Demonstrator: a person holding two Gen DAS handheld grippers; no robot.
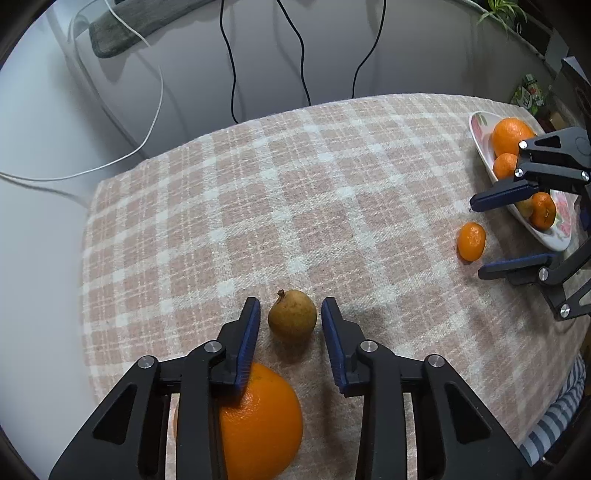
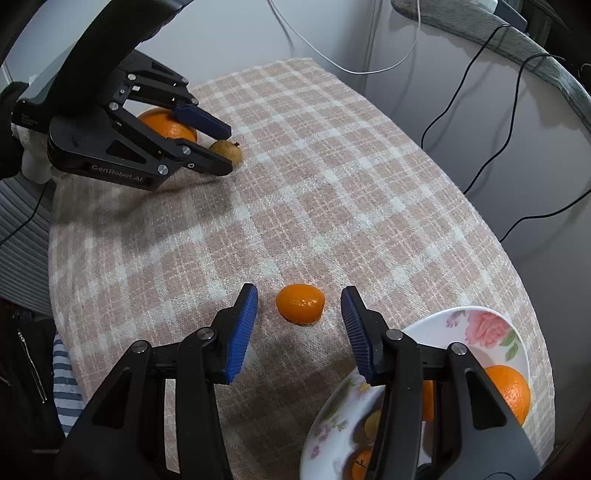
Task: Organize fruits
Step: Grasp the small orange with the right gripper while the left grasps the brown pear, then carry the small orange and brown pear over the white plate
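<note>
Several oranges already lie in the flowered plate (image 2: pixel 436 325). Three fruits remain on the surface: a small mandarin (image 2: pixel 300 303) between the right gripper's (image 2: pixel 299 314) open jaws, a brownish pear (image 1: pixel 292 316) between the left gripper's (image 1: pixel 290 325) narrowly open jaws, untouched, and a big orange (image 1: pixel 258 417) beside it.

A home is shown. A bench covered with a pink and white checked cloth (image 1: pixel 295 192) is seen ahead of the left gripper (image 1: pixel 290 317). A flowered plate (image 2: pixel 476 325) of fruit is seen just right of the right gripper (image 2: pixel 299 306). Cables (image 1: pixel 295 48) and a green houseplant (image 1: pixel 502 13) are seen far ahead.
</note>
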